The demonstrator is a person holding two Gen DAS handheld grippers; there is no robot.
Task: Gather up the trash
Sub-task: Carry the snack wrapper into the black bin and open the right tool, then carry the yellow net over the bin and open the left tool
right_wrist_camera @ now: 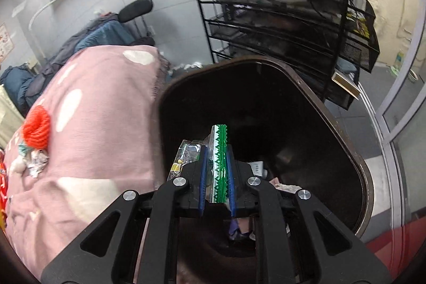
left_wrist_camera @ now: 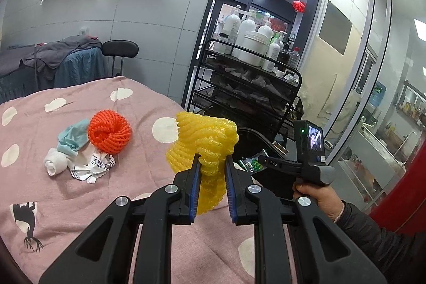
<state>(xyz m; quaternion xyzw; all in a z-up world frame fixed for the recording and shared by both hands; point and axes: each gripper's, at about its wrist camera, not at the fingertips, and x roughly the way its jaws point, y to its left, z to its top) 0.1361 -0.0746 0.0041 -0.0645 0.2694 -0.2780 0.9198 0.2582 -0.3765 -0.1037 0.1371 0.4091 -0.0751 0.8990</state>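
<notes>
Over on the pink dotted blanket [left_wrist_camera: 87, 193] that covers the bed, the left hand-held gripper [left_wrist_camera: 212, 160] is tilted a bit downward and has its blue pads pinching a yellow foam net [left_wrist_camera: 203, 140], which sticks up and bulges out past the fingertips, lifted clear of the blanket. Farther left on the blanket sits the rest of the trash in a loose pile: an orange foam net [left_wrist_camera: 109, 131], a teal scrap [left_wrist_camera: 74, 136] touching it, a rolled white tissue [left_wrist_camera: 55, 161] and a crumpled printed wrapper [left_wrist_camera: 91, 165] just beside that. At the right edge of the left camera's view you can see the person's right hand [left_wrist_camera: 318, 197], dark sleeve and all, wrapped around the handle of the other tool. That right hand-held gripper [right_wrist_camera: 216, 151] points steeply down over the open mouth of a dark brown trash bin [right_wrist_camera: 332, 121] standing right against the side of the bed, and its jaws are nearly together, clamped on a green and white wrapper [right_wrist_camera: 219, 151] with a zigzag edge; a bit of clear foil pokes out on the left. Some scraps already lie at the bottom of the bin. Behind it stands a black wire cart [right_wrist_camera: 269, 4] with white bottles on top.
</notes>
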